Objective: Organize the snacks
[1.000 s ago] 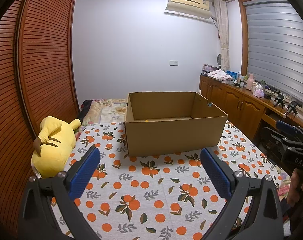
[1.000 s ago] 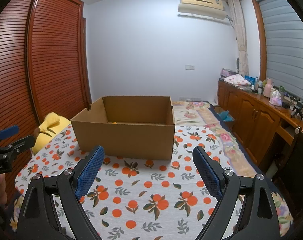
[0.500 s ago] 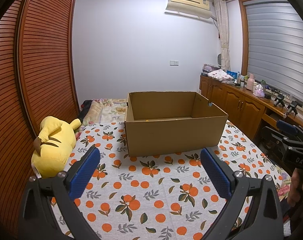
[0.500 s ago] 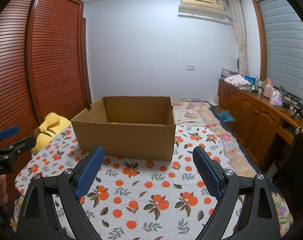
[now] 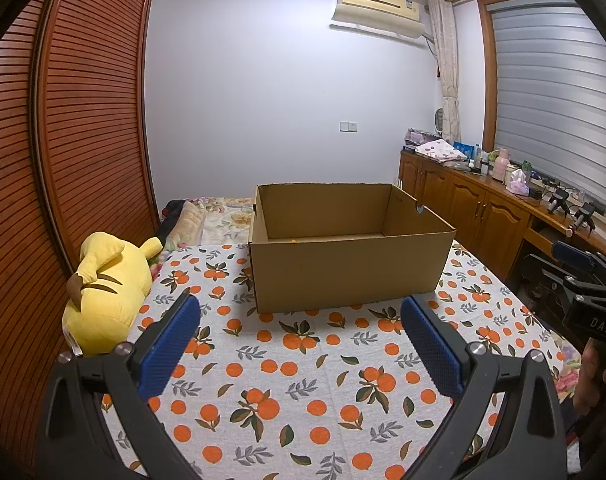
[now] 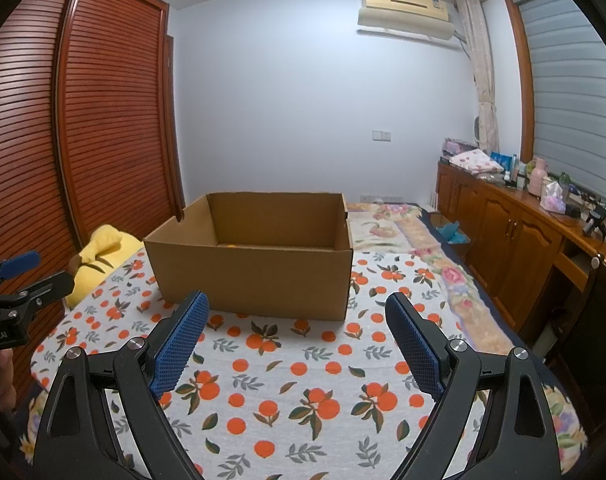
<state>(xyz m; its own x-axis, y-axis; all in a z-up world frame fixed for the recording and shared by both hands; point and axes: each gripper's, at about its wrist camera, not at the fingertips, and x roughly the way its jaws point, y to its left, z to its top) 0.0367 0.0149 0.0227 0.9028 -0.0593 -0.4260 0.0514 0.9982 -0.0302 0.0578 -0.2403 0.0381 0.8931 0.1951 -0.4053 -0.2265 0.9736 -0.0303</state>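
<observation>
holding both tools above the bed, you have your left gripper [image 5: 301, 320] spread wide with nothing between its blue pads [image 5: 169, 348], and your right gripper [image 6: 297, 320] spread wide too, with nothing in it. the cardboard box [image 5: 349, 254] sits open on the orange-print sheet [image 5: 287, 380], in the middle of the bed and a bit toward the far end. a tiny bit of orange shows low inside the box by its near wall, too small to tell what it is. the yellow plush toy [image 5: 107, 284] lies at the left edge of the bed, near the brown wardrobe [image 5: 63, 160]. a wooden cabinet [image 6: 515, 248] runs along the right side of the room
</observation>
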